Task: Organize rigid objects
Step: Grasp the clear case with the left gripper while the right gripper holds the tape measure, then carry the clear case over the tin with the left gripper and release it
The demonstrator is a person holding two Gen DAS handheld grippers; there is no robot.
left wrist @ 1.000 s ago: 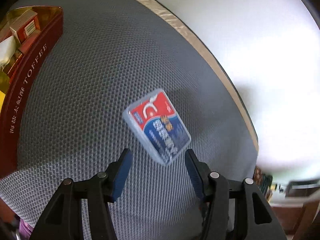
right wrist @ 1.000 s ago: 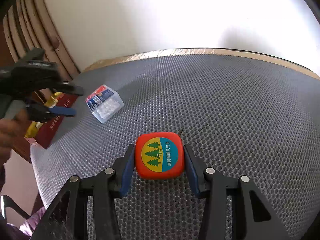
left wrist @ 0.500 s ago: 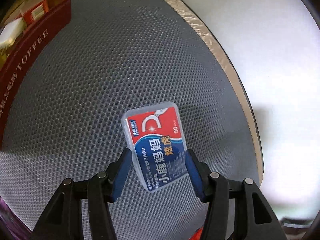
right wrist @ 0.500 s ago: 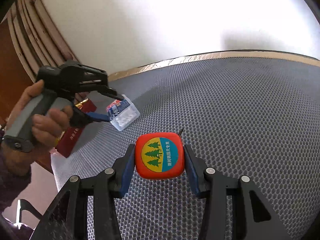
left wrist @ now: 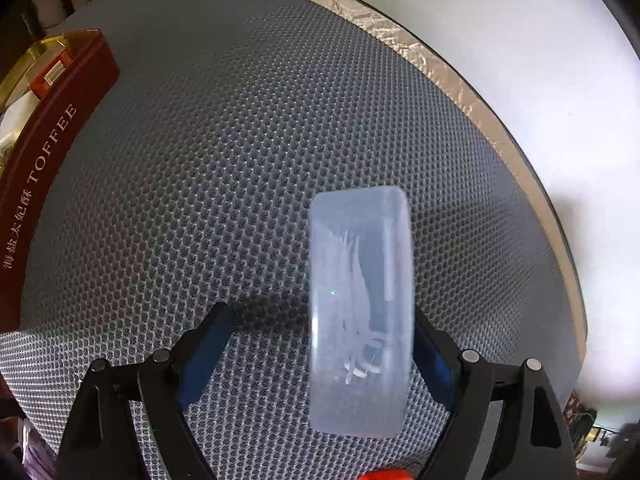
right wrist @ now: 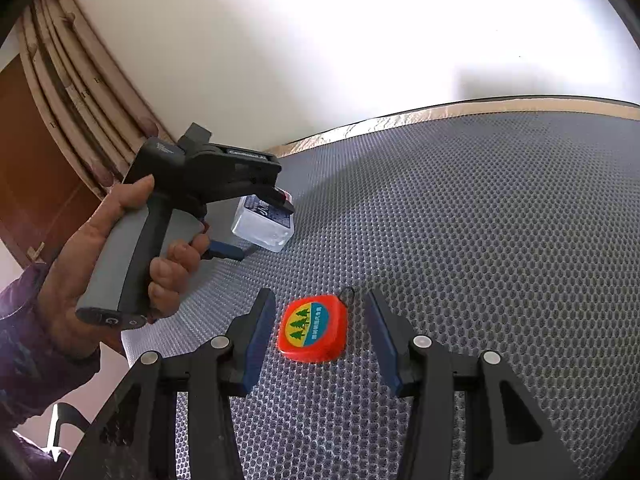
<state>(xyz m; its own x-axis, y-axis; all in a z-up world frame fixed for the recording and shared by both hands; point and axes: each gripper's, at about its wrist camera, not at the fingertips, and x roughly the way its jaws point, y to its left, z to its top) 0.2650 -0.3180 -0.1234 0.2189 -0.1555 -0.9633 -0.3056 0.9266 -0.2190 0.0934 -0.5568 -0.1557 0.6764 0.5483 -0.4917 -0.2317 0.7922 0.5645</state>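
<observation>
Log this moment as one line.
left gripper: jaws opening, floss pick box on edge between them | right gripper: open, orange tape measure on mat inside jaws, untouched

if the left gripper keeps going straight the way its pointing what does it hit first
Probably the clear plastic box, which sits between the opening jaws of the left gripper, against the right-side pad. Past it lies only the grey mesh mat. Depth is hard to judge.
</observation>
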